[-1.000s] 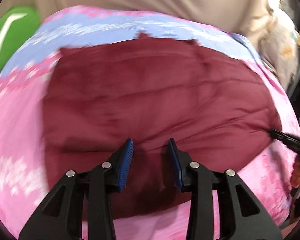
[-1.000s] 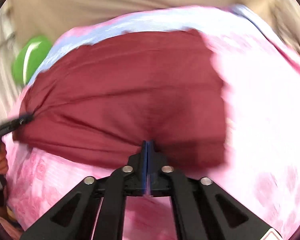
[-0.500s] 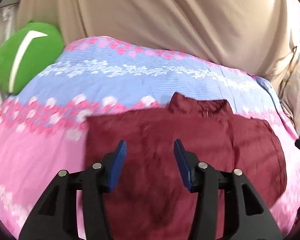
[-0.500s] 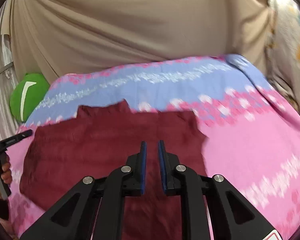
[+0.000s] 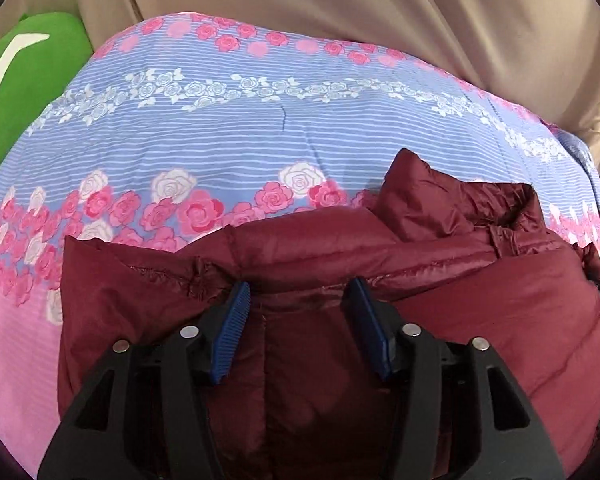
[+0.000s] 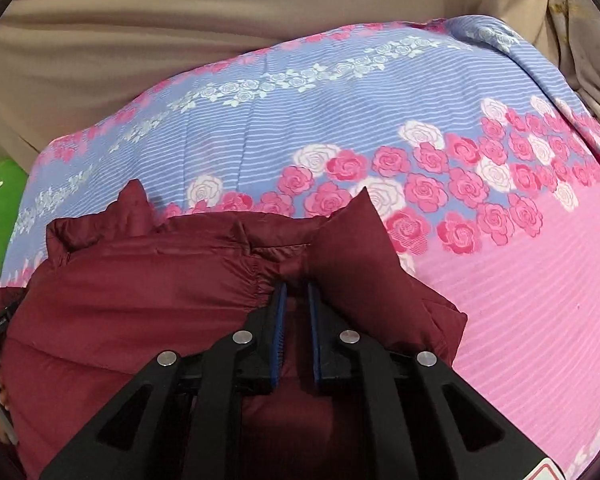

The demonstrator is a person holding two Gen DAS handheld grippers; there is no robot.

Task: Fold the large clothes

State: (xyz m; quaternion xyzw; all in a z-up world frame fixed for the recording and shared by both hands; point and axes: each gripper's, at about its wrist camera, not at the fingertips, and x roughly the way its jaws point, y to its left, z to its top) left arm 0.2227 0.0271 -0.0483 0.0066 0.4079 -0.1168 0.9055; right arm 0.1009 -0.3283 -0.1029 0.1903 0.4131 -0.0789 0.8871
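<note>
Left wrist view: the floral pink-and-blue bedsheet (image 5: pixel 220 132) fills my frame, the puffy maroon quilted jacket (image 5: pixel 480 320) lying from six to three o'clock. My left gripper (image 5: pixel 298 300) hangs wide open, holding nothing; my right gripper (image 6: pixel 297 294) is narrowly parted around a seam. I judge the slippery fold may spring apart.

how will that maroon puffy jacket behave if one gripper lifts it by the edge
The maroon jacket will probably sag and drape, since it already bunches into soft folds near the right gripper. Its sheen suggests a slick shell that could slip from a light pinch. The quilted puffiness hints it is light for its bulk, and may spring open on the floral bedspread.
</note>
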